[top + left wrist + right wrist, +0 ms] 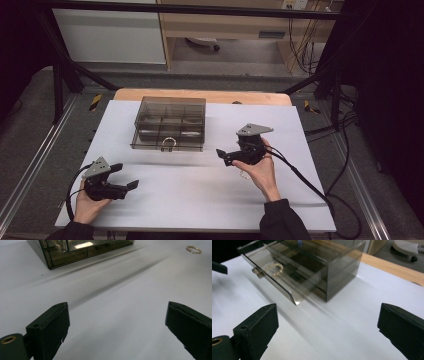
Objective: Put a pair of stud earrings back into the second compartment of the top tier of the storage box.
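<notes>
Right tool [328, 322] spread, empty; smoky clear drawer box [312, 267], gold ring handle [274, 268].

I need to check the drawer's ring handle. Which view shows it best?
The right gripper view: the ring handle hangs close up on the smoky box's drawer front. In the high view it is tiny; the left gripper view crops the box.

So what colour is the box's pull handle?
Gold, on the smoky box; handle shows best in the right gripper view.

Smoky translucent box [169, 124], gold ring handle [168, 143], white tabletop [200, 195], black jaws
</notes>
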The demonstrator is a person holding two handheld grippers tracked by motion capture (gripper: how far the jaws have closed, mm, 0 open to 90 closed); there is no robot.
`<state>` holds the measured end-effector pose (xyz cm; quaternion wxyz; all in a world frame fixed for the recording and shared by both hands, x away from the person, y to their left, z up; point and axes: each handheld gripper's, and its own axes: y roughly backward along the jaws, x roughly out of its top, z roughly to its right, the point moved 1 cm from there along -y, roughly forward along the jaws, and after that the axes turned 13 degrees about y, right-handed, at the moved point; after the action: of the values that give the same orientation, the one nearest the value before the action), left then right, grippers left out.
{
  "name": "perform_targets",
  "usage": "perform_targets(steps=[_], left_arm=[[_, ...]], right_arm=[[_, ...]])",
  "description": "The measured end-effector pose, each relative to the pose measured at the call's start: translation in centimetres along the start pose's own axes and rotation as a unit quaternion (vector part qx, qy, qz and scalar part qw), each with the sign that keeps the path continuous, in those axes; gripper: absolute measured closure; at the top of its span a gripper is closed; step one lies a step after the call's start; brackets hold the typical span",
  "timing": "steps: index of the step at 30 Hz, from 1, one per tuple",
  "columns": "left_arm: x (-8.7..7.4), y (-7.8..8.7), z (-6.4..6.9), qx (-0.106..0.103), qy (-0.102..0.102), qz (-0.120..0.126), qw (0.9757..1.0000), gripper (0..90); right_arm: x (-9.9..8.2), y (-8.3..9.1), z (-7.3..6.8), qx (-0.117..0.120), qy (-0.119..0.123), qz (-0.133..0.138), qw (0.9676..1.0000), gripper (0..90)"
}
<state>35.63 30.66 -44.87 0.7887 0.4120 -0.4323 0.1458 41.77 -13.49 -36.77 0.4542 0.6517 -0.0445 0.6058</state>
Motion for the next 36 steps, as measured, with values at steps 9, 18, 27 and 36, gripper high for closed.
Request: perform_targets(steps=[9,18,27,36], left_arm=[[0.0,-0.1,0.0,0.002,-0.001,-0.002,1.0,5.5],[0.0,-0.1,0.0,0.002,-0.001,-0.003,1.0,5.5],[0.0,-0.1,0.0,0.002,-0.001,-0.003,1.0,5.5],[0.0,-0.1,0.0,0.002,-0.001,-0.003,1.0,5.5]], right_arm=[[-3.8,1.1,1.5,-0.012,-0.019,-0.023,0.9995,4.2],[-7.2,1.3,2.3,-0.009,-0.023,-0.053,0.9983,10.5],[-9.5,1.0,2.7,-0.005,-0.021,-0.071,0.9973,28.4],[-10.7,0.8,3.0,0.001,-0.025,-0.087,0.9959,50.8]])
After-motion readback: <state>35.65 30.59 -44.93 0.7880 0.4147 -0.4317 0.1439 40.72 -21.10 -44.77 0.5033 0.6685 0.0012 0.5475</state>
